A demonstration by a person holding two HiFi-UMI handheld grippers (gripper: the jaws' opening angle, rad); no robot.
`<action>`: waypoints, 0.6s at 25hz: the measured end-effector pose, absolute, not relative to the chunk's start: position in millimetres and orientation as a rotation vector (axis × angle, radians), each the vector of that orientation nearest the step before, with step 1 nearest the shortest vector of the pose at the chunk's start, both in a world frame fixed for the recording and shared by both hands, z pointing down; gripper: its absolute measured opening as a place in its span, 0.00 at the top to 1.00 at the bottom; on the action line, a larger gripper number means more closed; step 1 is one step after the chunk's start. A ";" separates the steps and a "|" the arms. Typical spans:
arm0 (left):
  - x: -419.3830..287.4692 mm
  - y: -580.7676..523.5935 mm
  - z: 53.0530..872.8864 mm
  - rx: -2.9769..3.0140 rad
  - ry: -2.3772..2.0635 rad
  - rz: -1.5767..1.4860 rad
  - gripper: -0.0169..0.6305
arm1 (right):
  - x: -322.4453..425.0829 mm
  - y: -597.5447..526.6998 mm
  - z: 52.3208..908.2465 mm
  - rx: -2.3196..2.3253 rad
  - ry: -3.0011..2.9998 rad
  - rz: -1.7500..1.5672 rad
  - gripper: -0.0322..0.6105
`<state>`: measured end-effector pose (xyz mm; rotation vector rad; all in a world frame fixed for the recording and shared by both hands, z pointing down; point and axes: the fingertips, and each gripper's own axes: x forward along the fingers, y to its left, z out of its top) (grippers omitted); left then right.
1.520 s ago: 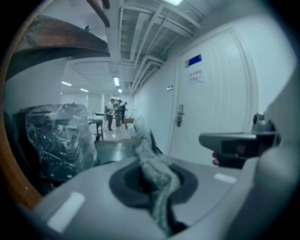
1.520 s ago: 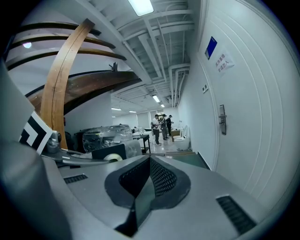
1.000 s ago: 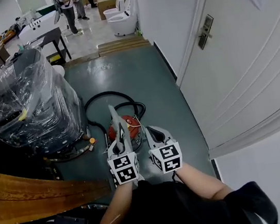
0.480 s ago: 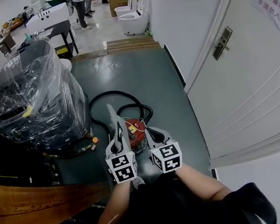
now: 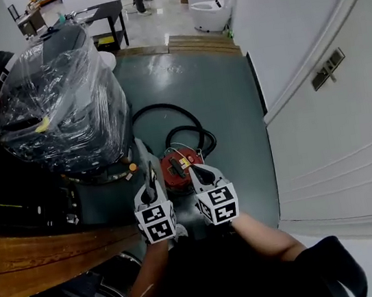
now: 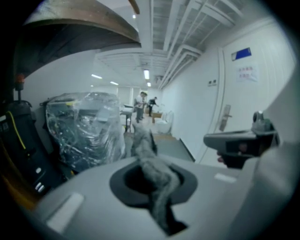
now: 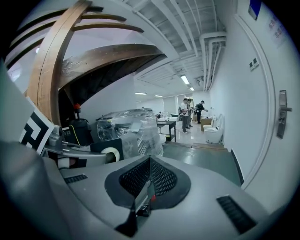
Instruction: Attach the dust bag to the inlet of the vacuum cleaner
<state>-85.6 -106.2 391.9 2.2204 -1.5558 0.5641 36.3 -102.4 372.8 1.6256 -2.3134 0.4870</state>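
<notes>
The red round vacuum cleaner lies on the green floor with its black hose looped behind it. My left gripper hovers just in front of its left side. It is shut on a grey fabric dust bag, which sticks out forward between the jaws. My right gripper is alongside, just in front of the vacuum's right side, shut with nothing in it. The right gripper view shows its jaws together. The vacuum's inlet is not visible in any view.
A large machine wrapped in clear plastic stands close on the left. A curved wooden beam crosses the lower left. A white door and wall run along the right. Toilets, a table and people stand far back.
Both grippers, the left one still holding the bag, have moved forward and down toward the red vacuum. The plastic-wrapped machine now sits nearer in the head view.
</notes>
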 end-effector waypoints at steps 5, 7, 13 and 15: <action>-90.6 -107.2 412.5 2.129 -1.624 0.600 0.94 | 54.2 -118.4 392.9 1.568 -2.314 0.529 0.95; -91.7 -108.8 424.0 2.108 -1.647 0.613 0.94 | 62.9 -126.1 406.8 1.554 -2.301 0.550 0.95; -107.2 -109.1 466.4 1.993 -1.731 0.651 0.94 | 73.7 -139.8 454.8 1.462 -2.264 0.615 0.95; -115.8 -107.8 478.8 1.953 -1.759 0.661 0.94 | 72.3 -142.8 469.1 1.424 -2.255 0.619 0.95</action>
